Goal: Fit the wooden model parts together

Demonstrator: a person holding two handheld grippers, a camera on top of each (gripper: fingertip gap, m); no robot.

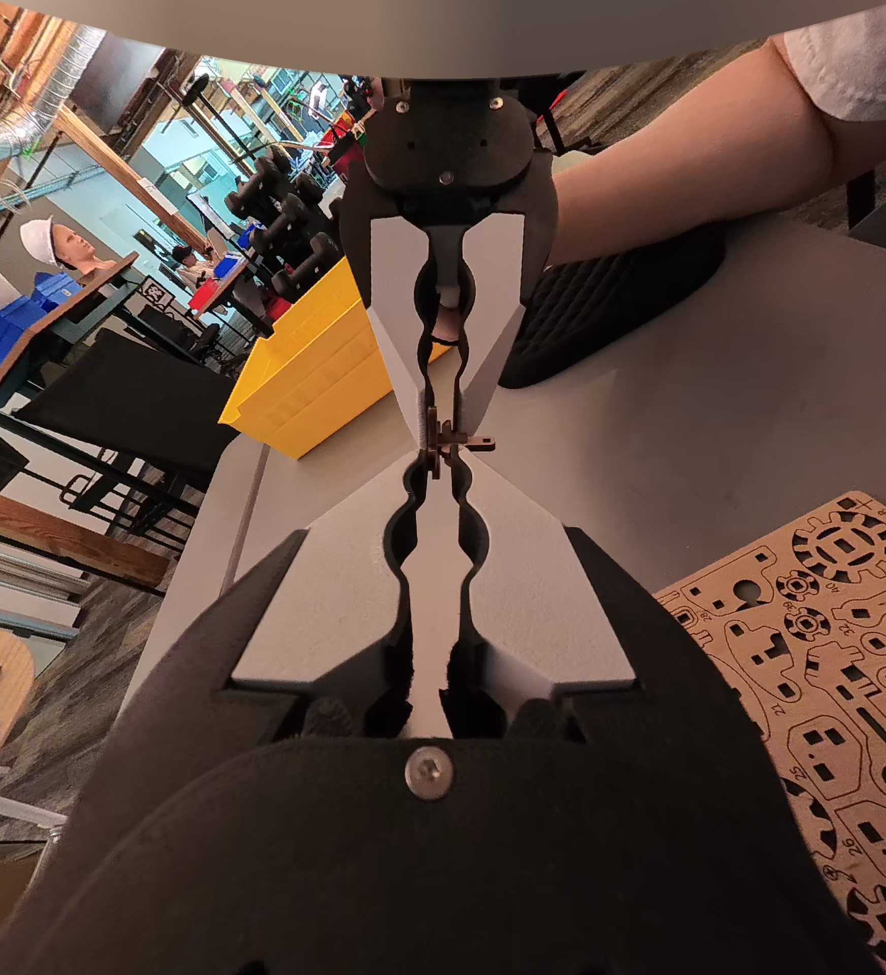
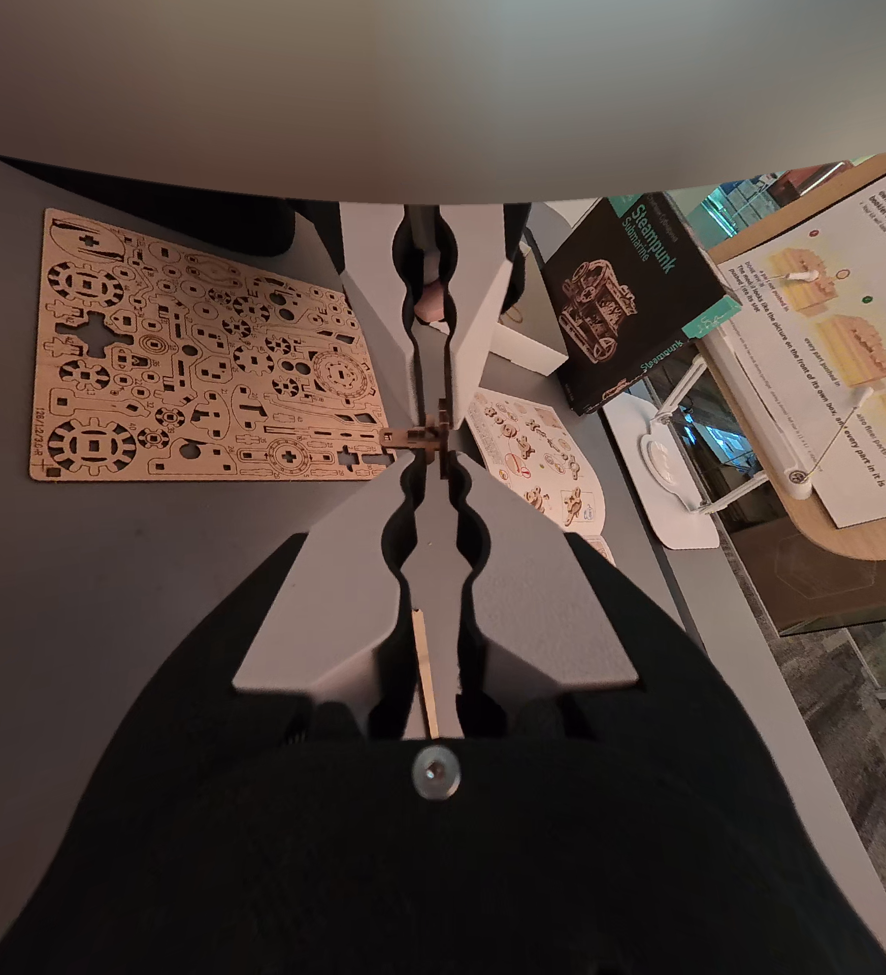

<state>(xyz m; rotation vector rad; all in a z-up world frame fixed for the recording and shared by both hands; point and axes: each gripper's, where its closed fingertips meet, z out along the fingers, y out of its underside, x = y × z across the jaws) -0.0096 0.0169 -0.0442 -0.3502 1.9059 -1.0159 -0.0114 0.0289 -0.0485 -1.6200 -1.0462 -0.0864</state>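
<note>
I hold my two grippers tip to tip above the grey table [image 1: 694, 422]. My left gripper [image 1: 436, 464] has its jaws pressed nearly together and pinches the small wooden assembly [image 1: 443, 440] at its flat plate. My right gripper [image 2: 432, 464] comes from the opposite side, jaws also narrow, and pinches the same cluster, from which a thin wooden pin [image 2: 403, 437] sticks out sideways. I cannot tell exactly which piece each gripper has, because the parts are tiny and dark between the tips.

By my judgement the parts are being pushed into each other now, in the air, well above the laser-cut plywood sheet [image 2: 192, 359] that lies on the table. The instruction booklet [image 2: 535, 453] and the black kit box [image 2: 636, 300] are beside it.

The risks I see: if my two grippers are not in one line, the pin may bend or snap, since the wood is thin. If I press too hard, a tab can split. If one grip slips, the piece can fall onto the table or off its edge.
</note>
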